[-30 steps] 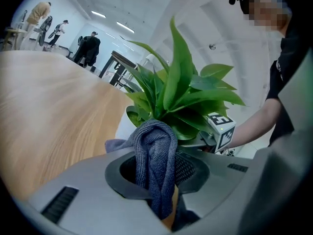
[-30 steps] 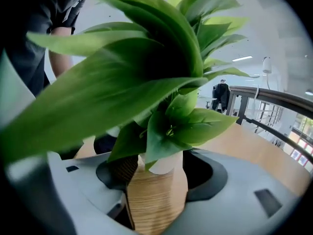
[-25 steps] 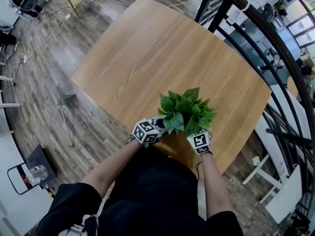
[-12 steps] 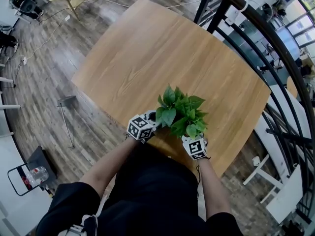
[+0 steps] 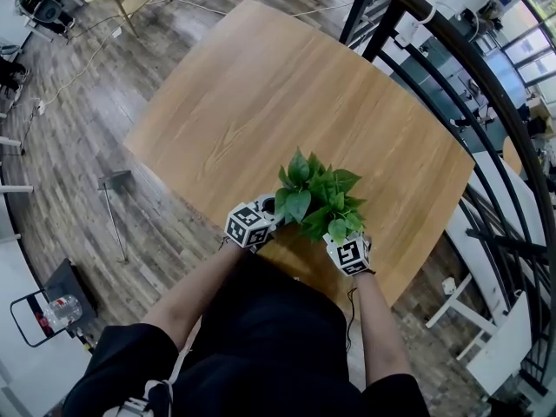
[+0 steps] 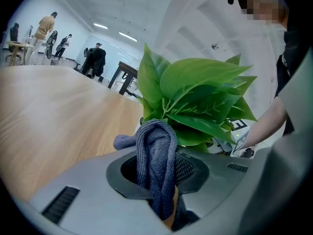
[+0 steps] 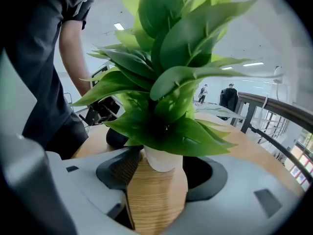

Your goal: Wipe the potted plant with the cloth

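Both forearms reach over the wooden desk's [image 5: 287, 102] near edge. The left tool [image 6: 156, 148] pinches one grey knitted cloth [image 6: 155, 165] beside the single green leafy potted plant [image 5: 317, 200]. The right tool [image 7: 164, 166] clasps its white pot [image 7: 163, 159].

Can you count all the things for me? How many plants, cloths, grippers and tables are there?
potted plant: 1
cloth: 1
hand-held grippers: 2, the left hand-held gripper and the right hand-held gripper
table: 1
Total: 5
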A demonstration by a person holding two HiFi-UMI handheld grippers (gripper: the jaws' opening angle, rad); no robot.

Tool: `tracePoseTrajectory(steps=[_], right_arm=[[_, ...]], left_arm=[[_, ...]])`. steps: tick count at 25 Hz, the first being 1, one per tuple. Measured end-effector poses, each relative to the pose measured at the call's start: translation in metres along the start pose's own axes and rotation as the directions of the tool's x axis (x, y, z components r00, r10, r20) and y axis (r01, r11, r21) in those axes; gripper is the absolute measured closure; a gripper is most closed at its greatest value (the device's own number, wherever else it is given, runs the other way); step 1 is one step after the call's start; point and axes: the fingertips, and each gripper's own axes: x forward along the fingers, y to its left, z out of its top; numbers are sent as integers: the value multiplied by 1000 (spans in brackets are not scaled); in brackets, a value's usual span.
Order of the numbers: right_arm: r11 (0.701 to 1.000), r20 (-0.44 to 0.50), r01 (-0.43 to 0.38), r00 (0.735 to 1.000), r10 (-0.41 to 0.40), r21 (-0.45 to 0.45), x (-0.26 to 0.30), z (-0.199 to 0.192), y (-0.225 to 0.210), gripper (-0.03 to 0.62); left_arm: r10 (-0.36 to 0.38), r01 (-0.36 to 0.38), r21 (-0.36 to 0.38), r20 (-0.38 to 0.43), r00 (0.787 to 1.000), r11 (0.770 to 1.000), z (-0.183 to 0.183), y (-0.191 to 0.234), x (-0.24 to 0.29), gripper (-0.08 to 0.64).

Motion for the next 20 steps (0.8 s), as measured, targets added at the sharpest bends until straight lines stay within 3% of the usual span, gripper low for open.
tracePoseTrajectory(steps=[6,14,20], right_arm=[[995,6,54,998,-55,84,1,-3,-6,324],[993,2,73,997,-74,89,6,-6,-6,324],[997,-8,39,999,-39,68,1,1,3,324]], left_arm=[[-47,47,-6,-28,998,999,-18,-18,6,466],[-99,98,-19,-47,994,995,-27,-35,5,465],[-59,58,-28,-36,998,998,-14,-27,-5,465]])
